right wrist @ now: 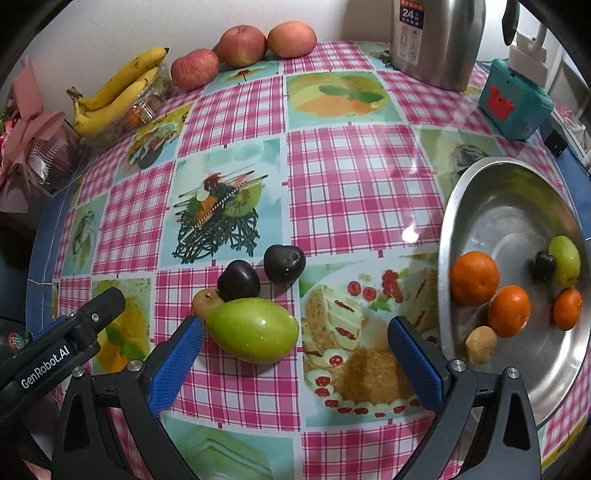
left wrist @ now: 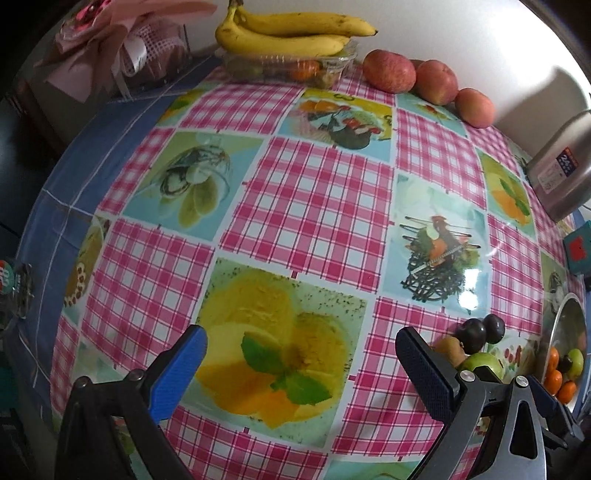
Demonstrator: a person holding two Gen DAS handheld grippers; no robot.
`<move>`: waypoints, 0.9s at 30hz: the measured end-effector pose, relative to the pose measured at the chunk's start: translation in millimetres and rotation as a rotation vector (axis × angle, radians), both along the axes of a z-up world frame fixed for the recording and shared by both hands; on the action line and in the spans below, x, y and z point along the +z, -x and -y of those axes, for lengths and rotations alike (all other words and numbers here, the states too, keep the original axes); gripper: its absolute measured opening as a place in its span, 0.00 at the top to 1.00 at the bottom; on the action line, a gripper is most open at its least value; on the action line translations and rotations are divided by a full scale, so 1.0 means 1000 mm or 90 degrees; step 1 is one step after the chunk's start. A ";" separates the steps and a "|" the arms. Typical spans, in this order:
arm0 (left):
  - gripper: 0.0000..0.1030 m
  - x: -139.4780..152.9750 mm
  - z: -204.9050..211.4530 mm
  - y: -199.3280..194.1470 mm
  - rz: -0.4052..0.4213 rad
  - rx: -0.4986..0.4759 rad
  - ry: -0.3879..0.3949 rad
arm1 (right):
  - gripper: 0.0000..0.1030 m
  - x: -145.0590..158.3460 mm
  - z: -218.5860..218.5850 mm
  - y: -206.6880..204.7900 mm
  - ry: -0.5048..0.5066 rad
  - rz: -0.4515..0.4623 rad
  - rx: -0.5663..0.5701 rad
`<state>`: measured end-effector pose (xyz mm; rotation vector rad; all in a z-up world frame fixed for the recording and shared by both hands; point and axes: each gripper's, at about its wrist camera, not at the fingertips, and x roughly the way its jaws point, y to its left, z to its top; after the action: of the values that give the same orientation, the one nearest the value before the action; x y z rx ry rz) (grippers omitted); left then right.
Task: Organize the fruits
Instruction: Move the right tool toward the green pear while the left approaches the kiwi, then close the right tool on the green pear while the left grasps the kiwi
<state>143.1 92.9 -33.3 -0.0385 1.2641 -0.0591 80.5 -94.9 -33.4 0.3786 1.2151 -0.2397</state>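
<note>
Just ahead of the right gripper (right wrist: 295, 354), a green mango-shaped fruit (right wrist: 252, 329) lies on the worktop (right wrist: 362, 173), close beside the inner face of the gripper's left finger; whether they touch I cannot tell. Both blue-padded fingers are spread wide and hold nothing. Behind the green fruit sit a small brown fruit (right wrist: 203, 301) and two dark plums (right wrist: 238, 279), one a little apart to the right (right wrist: 284, 263). To the right stands a steel bowl (right wrist: 480, 192) holding three tangerines (right wrist: 474, 277), a green fruit (right wrist: 564, 260), a dark plum and a small brown fruit near the rim. The left gripper (left wrist: 301, 356) hovers over a printed square of the checked cloth, its fingers likewise wide apart and empty. At the worktop's far edge lie a bunch of bananas (left wrist: 291, 31) on a clear plastic box (left wrist: 291, 68), three red apples (left wrist: 389, 70), a steel kettle (right wrist: 439, 40) and a teal box (right wrist: 513, 99).
</note>
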 end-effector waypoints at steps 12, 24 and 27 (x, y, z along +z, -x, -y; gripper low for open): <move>0.00 -0.011 -0.004 -0.001 -0.014 0.016 0.004 | 0.03 -0.016 0.000 -0.011 -0.024 -0.001 -0.002; 0.00 -0.010 -0.001 -0.002 -0.014 0.012 0.010 | 0.10 -0.016 -0.002 -0.004 -0.043 0.012 -0.001; 0.00 -0.010 -0.001 -0.002 -0.011 0.011 0.013 | 0.23 -0.013 -0.009 -0.005 -0.043 0.018 0.020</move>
<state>144.6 93.6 -42.9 -0.0678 1.2801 -0.0571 85.1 -86.3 -46.7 0.4206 1.2024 -0.1662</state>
